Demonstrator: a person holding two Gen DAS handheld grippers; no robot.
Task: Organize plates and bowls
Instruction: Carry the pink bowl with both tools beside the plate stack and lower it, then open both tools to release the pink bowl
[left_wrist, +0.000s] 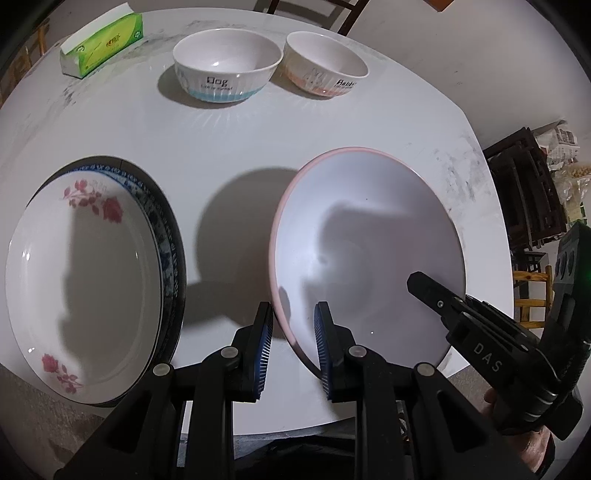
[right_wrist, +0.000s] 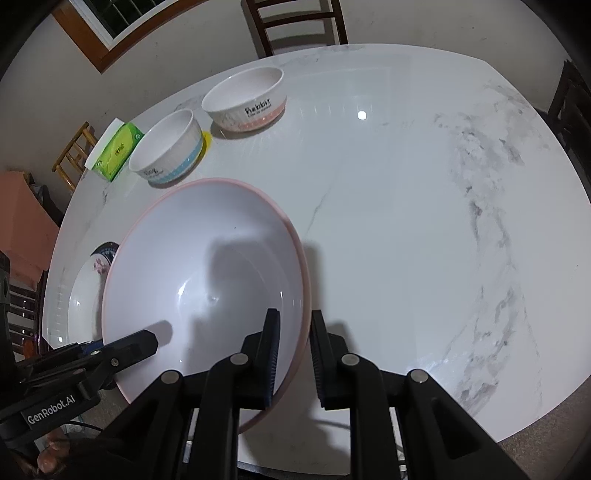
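Both your grippers, left (left_wrist: 293, 343) and right (right_wrist: 293, 354), straddle opposite rims of the pink-rimmed plate (left_wrist: 369, 251) with jaws spread, not visibly clamped, near the table's (left_wrist: 240, 147) front edge, beside 2 stacked plates (left_wrist: 81, 280).

- "Dog": blue-banded bowl (left_wrist: 225, 70), counter at 12 o'clock.
- "Rabbit": pink-banded bowl (right_wrist: 245, 99), at its 3 o'clock.
- "DAS": right gripper (left_wrist: 424, 286).
- "GenRobot.AI": left gripper (right_wrist: 147, 341).
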